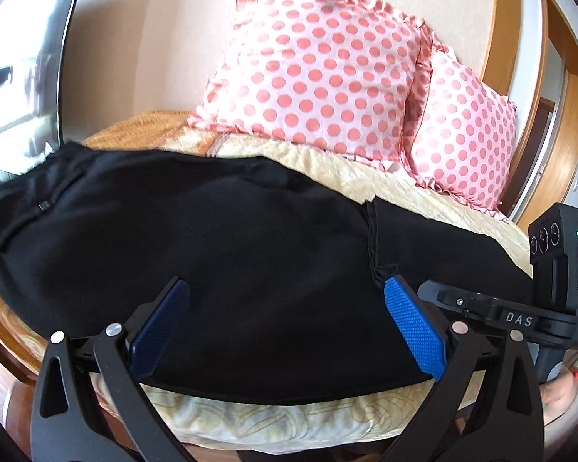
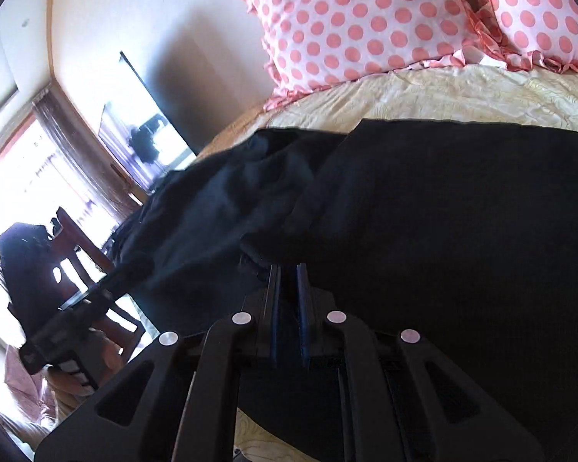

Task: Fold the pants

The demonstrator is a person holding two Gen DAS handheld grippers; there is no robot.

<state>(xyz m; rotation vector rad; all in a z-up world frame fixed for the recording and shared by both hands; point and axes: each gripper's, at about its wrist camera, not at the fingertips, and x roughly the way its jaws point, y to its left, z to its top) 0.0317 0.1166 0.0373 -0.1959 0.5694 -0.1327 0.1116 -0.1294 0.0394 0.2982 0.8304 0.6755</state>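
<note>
Pants (image 1: 212,238) lie on the bed (image 1: 366,177), long axis running left-right across me. My left gripper (image 1: 285,327) gapes wide, empty, over them. My right gripper (image 2: 288,300) pinches their hem.

A bed (image 1: 366,177) with a soft cream cover is seen in a room with pale walls (image 1: 142,46). Two pillows (image 1: 320,69) with pink dots and frilly edges are leaned on the far wall. A wooden door frame (image 1: 535,88) is seen on the right. On the left, a bright window (image 2: 19,177) is seen, and much light is let in. A dark wooden chair (image 2: 81,254) is placed near the window. A flat screen (image 2: 150,115) is hung on the wall.
</note>
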